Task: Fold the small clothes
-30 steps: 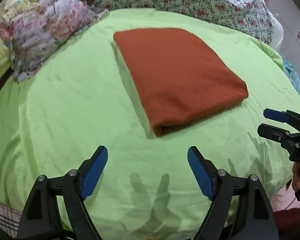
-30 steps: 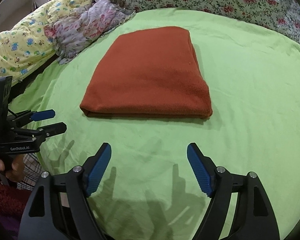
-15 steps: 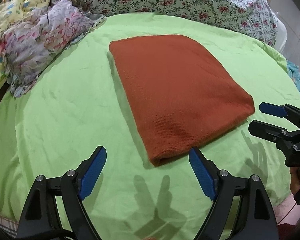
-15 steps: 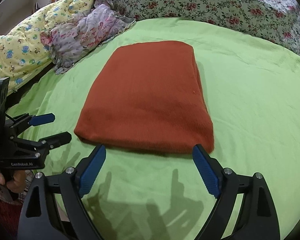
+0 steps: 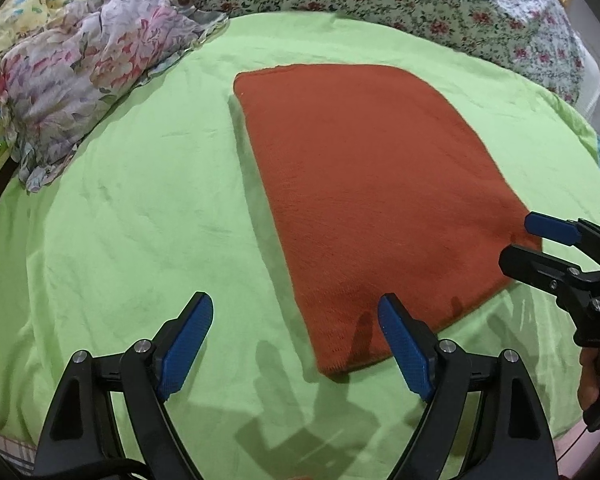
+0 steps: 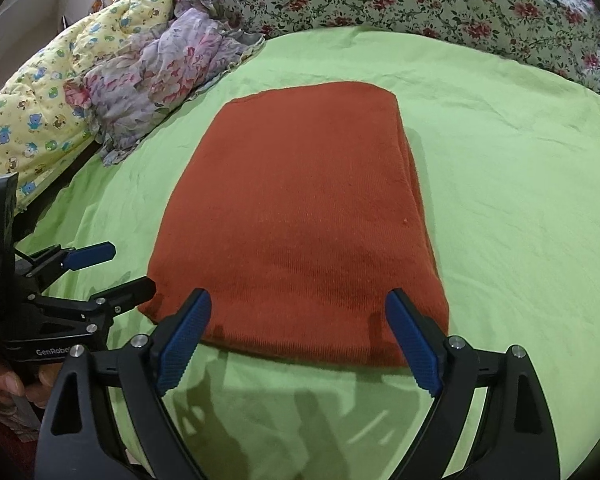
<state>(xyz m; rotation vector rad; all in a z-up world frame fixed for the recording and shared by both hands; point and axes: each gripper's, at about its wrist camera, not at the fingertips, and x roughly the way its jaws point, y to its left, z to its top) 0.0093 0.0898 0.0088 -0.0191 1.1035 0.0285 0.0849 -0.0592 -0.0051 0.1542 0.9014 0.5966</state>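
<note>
Blue-padded left gripper (image 5: 296,336) hovers spread wide, nothing between jaws, straddling near left corner of folded rust-orange garment (image 5: 376,200). Right gripper (image 6: 300,328) likewise gaping and empty at garment's near edge; its jaws widened during past second, settling by now. Garment lies flat, folded into neat rectangle, mid-bed on lime-green sheet (image 5: 120,220). Crumpled floral cloth (image 5: 84,80) sits well apart at far left, beside yellow printed quilt (image 6: 40,120). Rose-print bedding (image 6: 440,4) bunched along far side.
</note>
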